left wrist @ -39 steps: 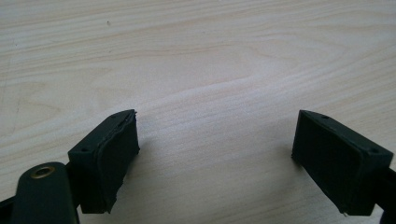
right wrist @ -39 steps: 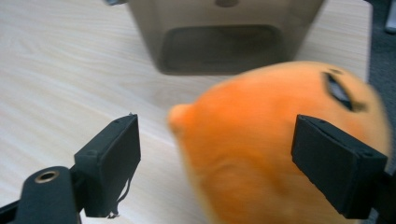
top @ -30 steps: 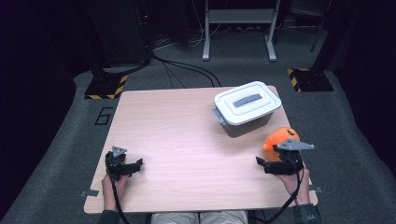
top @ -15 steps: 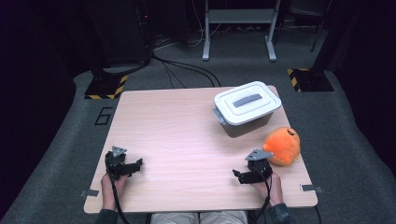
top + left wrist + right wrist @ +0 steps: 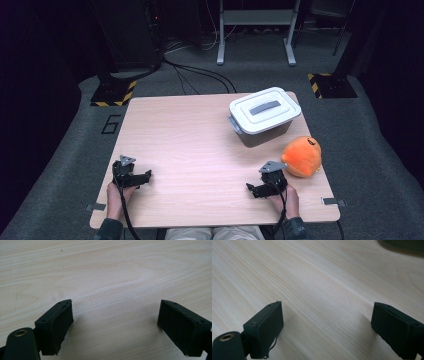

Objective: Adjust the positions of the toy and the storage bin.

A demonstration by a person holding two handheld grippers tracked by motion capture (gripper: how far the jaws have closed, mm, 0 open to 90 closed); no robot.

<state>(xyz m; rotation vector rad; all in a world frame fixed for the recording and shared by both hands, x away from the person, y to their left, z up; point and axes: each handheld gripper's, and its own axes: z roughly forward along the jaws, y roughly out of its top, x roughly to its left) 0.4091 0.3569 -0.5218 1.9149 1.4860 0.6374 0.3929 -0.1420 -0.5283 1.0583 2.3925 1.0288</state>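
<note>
Orange and soft, the toy (image 5: 301, 156) is lying at the table's (image 5: 200, 150) right edge, just in front of the lidded box (image 5: 263, 115), and I am resting my right gripper (image 5: 256, 189) just beside the toy on its near left, jaws wide with nothing between them, having just been opening. I am parking my left gripper (image 5: 145, 176) far to the box's left near the front edge, jaws equally wide over bare wood, leaving open room across the middle.
</note>
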